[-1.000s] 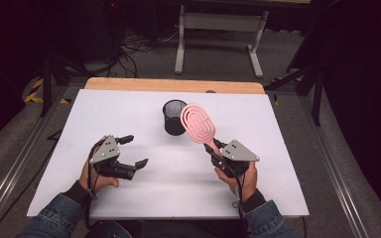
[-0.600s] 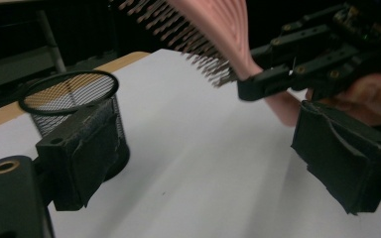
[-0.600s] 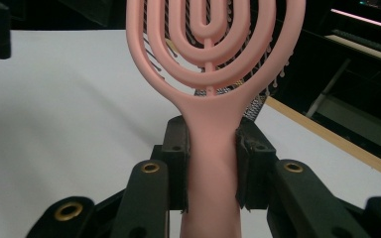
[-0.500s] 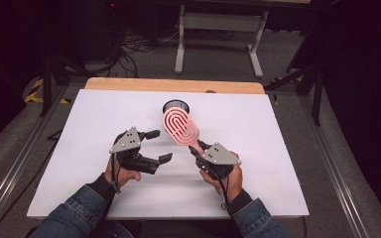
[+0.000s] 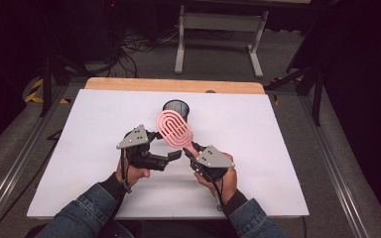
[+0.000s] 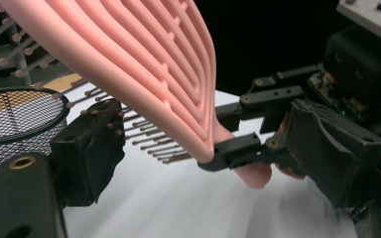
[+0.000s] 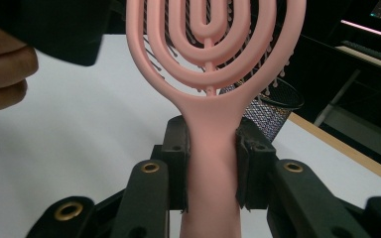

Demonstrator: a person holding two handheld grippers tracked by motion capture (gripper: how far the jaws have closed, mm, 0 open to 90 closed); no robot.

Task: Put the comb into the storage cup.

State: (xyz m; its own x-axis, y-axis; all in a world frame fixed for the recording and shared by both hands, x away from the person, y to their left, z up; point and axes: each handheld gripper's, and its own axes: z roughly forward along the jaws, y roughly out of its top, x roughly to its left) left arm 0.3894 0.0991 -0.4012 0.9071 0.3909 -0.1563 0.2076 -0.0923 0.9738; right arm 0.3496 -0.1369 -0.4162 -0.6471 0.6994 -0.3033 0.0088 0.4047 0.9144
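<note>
One pink vented hairbrush (image 5: 174,130), one black wire-mesh cup (image 5: 176,108), and one white bench (image 5: 278,148). Two handheld grippers: the left gripper (image 5: 164,147) and the right gripper (image 5: 192,154). Two hands in blue denim sleeves, one per gripper.

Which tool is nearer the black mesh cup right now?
Left, though narrowly. The left tool sits just in front of the mesh cup, toward its left. The right tool, shut on the pink brush's handle, sits a little farther back, toward the person.
</note>
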